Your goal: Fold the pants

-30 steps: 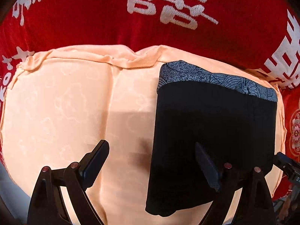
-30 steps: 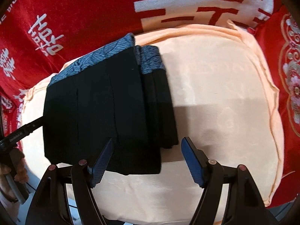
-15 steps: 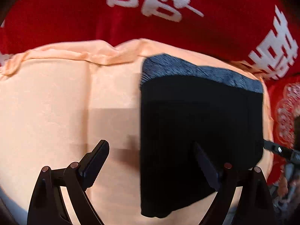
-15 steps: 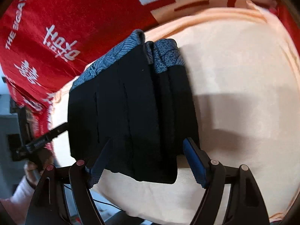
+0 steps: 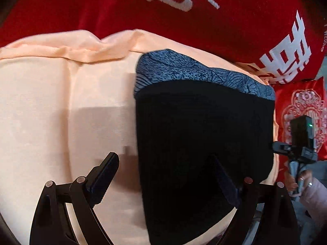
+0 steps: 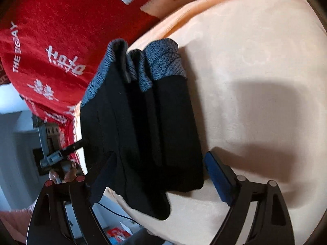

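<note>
Your folded pants (image 5: 202, 143) lie on the peach cushion (image 5: 61, 112), patterned waistband (image 5: 196, 71) toward the red blanket (image 5: 143, 6). Your left gripper (image 5: 165, 175) stands wide apart: one finger over bare cushion, the other over the black cloth, clamping nothing. Your right gripper (image 6: 161, 175) has just been opening; its jaws straddle the near end of the pants (image 6: 143, 138), pads clear of the fabric. Each view shows the other gripper at the pants' far edge.

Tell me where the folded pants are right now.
In both wrist views the folded pants lie on the peach cushion, toward its right half in the left wrist view, patterned waistband facing the red blanket.
</note>
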The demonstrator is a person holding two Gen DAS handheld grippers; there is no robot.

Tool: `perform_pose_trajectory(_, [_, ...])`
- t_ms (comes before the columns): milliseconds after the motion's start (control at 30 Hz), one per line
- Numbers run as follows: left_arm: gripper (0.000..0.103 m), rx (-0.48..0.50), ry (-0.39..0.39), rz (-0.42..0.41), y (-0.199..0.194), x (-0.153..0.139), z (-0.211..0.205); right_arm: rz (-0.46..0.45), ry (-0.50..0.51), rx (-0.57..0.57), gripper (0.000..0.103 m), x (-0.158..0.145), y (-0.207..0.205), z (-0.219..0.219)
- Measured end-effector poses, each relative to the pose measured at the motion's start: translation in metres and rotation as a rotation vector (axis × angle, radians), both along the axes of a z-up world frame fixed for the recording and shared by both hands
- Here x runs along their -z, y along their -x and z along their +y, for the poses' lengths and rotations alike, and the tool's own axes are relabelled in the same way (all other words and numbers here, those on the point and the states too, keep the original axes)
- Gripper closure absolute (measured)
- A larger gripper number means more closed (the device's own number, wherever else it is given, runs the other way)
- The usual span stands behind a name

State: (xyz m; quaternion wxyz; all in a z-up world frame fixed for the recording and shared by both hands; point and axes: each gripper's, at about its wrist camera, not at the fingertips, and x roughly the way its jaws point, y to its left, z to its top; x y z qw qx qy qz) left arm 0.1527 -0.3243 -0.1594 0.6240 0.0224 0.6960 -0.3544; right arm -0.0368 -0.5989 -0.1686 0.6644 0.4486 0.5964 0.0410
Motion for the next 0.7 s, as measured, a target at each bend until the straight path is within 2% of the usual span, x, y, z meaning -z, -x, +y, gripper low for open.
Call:
perform_pose_trajectory(33, [0.003, -0.001, 0.006, 0.008, -0.001, 0.002, -0.002, -0.005, 0.002, -0.007, 0.013, 0.002, -0.001, 0.0])
perform_pose_trajectory(67, [0.001, -0.003, 0.003, 0.007, -0.001, 0.004, -0.003, -0.016, 0.003, -0.015, 0.013, 0.003, -0.003, -0.001])
perform_pose_trajectory(233, [0.001, -0.015, 0.032, 0.051, -0.002, 0.016, -0.012, -0.06, -0.034, -0.039, 0.013, 0.008, -0.013, -0.005])
perform_pose_trajectory(433, [0.001, -0.011, 0.042, 0.066, 0.004, 0.023, -0.029, -0.092, -0.068, -0.095, 0.012, 0.013, -0.026, 0.002])
perform_pose_trajectory(600, [0.001, -0.027, 0.016, 0.037, 0.008, 0.021, -0.038, -0.073, -0.102, -0.028, 0.012, 0.019, -0.028, -0.002])
perform_pose_trajectory(667, [0.001, -0.059, -0.003, 0.022, 0.011, 0.019, -0.037, -0.04, -0.088, -0.005, 0.017, 0.018, -0.029, -0.002])
perform_pose_trajectory(700, [0.005, -0.07, -0.008, 0.0, 0.014, 0.015, -0.036, -0.031, -0.072, -0.01, 0.023, 0.016, -0.029, -0.001])
